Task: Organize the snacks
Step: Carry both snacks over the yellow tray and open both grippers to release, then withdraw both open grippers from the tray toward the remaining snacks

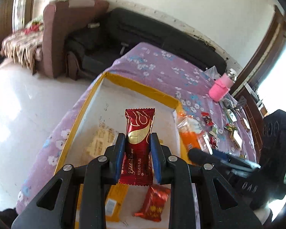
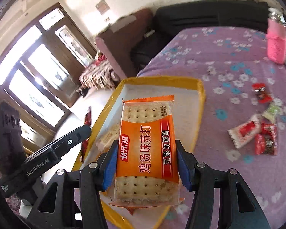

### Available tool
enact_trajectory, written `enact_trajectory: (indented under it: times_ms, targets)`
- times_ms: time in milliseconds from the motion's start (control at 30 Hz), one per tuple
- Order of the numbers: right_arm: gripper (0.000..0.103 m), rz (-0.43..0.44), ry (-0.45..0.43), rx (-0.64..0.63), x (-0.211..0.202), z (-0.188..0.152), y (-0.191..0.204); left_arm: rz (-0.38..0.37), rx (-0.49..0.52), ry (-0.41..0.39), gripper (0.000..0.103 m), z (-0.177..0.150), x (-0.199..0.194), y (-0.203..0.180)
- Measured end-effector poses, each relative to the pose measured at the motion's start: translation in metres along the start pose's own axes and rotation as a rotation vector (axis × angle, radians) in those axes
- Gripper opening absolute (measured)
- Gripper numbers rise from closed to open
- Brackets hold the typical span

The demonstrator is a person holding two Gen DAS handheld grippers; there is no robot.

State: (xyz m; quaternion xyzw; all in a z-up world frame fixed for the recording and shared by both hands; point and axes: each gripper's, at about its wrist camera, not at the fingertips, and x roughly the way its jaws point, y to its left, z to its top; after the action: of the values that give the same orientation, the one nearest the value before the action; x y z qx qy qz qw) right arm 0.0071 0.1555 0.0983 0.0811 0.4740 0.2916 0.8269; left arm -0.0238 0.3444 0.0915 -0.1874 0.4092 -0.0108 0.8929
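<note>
The left gripper (image 1: 137,147) pinches a slim dark-red foil snack bar with gold lettering (image 1: 138,145) across its narrow width, low on the pack, so most of it stands free above the blue pads. It hangs over the shallow white tray with a yellow rim (image 1: 141,87), which sits near the tabletop's left edge on a purple flowered cloth (image 1: 162,66). The bar looks light and its glossy wrapper likely slippery, so a hold on the body rather than the crimped ends suits it.

The right gripper (image 2: 146,164) clamps an orange-banded clear pack of soda crackers (image 2: 146,148) by its long sides, above the tray's near right corner. The crackers are probably brittle; firm side pressure could snap them, so a gentle squeeze seems wise.

Small red and white candy wrappers (image 2: 257,133) lie scattered on the cloth towards the right edge.
</note>
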Motion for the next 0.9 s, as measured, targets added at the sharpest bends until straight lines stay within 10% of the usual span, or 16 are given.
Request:
enact_trajectory:
  times_ms: [333,667,900]
  targets:
    - [0.056,-0.093,0.110,-0.009,0.069,0.009,0.002,0.025,-0.115,0.154,0.024,0.002,0.066,0.033]
    - [0.059,-0.128,0.109,-0.052,0.086,0.007,-0.002,0.033,-0.105,0.119,0.027,0.003,0.053,0.025]
    - [0.063,-0.110,0.029,-0.104,0.061,0.004,0.009,0.054,-0.082,0.002,0.054,0.001,0.001,0.004]
